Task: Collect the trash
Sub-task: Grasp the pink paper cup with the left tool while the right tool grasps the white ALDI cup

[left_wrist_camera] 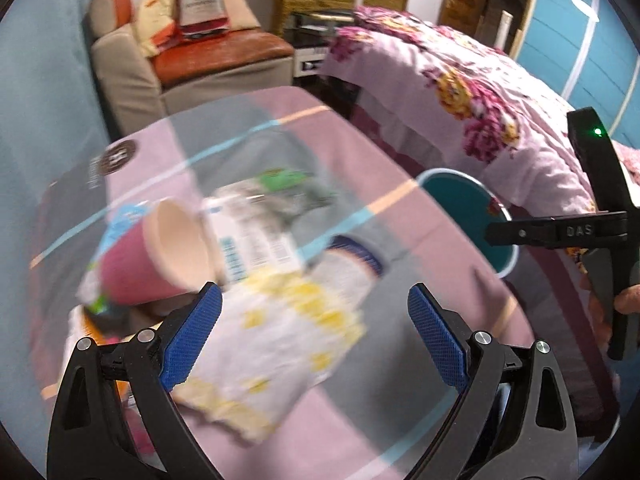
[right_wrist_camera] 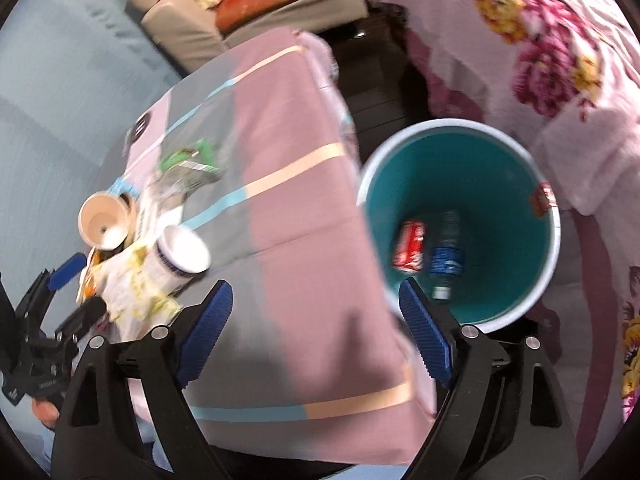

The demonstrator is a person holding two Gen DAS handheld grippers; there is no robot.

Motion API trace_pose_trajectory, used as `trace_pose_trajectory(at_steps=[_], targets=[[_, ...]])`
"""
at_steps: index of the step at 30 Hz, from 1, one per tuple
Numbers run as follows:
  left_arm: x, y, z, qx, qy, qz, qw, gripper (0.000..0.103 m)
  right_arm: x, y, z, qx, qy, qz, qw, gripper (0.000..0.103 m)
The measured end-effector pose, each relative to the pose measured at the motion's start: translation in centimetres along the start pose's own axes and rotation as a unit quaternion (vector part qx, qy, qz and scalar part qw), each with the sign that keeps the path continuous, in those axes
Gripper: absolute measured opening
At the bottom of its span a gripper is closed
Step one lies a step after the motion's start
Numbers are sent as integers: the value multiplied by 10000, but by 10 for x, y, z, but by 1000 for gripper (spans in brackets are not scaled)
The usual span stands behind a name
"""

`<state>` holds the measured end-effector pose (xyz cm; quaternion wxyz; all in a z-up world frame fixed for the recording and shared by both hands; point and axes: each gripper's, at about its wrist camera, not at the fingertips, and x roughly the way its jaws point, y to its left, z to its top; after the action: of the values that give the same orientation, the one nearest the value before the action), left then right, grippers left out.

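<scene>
Trash lies in a pile on a table with a pink and grey cloth [left_wrist_camera: 420,280] [right_wrist_camera: 288,184]. A pink paper cup [left_wrist_camera: 160,256] [right_wrist_camera: 105,222] lies on its side, beside a white cup with a blue band [left_wrist_camera: 348,264] [right_wrist_camera: 182,254], a crumpled white and yellow wrapper [left_wrist_camera: 272,344] [right_wrist_camera: 132,288] and a green and white packet [left_wrist_camera: 260,208] [right_wrist_camera: 188,162]. My left gripper [left_wrist_camera: 316,344] hovers open over the wrapper, nothing between its fingers. My right gripper [right_wrist_camera: 316,332] is open and empty above the table's edge, next to a teal bin [right_wrist_camera: 516,184] [left_wrist_camera: 472,204]. The bin holds a red can [right_wrist_camera: 410,248] and a blue-labelled bottle [right_wrist_camera: 448,256].
A bed with a floral pink blanket [left_wrist_camera: 460,92] [right_wrist_camera: 552,40] stands right of the bin. A beige and orange armchair [left_wrist_camera: 192,60] [right_wrist_camera: 260,4] with bags on it sits beyond the table. The other gripper's black frame [left_wrist_camera: 600,232] [right_wrist_camera: 44,332] shows at each view's side.
</scene>
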<state>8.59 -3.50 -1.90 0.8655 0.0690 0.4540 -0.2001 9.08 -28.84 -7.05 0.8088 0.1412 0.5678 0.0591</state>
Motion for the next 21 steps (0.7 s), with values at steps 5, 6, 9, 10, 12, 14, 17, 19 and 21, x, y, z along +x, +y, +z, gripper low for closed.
trace_pose_trajectory(at_steps=[5,6,9,10,12,14,17,19,21], targets=[[-11,38,-17,-160,-38,373,9992,94,17,36,-4,-171,316,180,9992,82],[-12,44,-19,-207,-41,410,9989,94,21,41,-4,-154,390,251,9988,82],[-16,68,-26,-448,-63,456,9979,94,35,60,-4,-79,575,372,9976,82],[-17,75,-28,-525,-76,461,9975,94,41,67,-3,-58,636,417,9971,82],[-18,87,-31,-649,-97,460,9968,94,49,75,-2,49,746,502,9959,82],[-19,94,-35,-683,-108,479,9965,94,59,83,0,209,863,592,9943,82],[-19,100,-38,-663,-128,552,9962,94,66,87,4,506,912,698,9921,82],[-19,107,-38,-679,-131,553,9961,94,72,90,10,726,928,750,9902,82],[-17,114,-37,-724,-126,539,9958,94,77,94,15,779,928,644,9905,82]])
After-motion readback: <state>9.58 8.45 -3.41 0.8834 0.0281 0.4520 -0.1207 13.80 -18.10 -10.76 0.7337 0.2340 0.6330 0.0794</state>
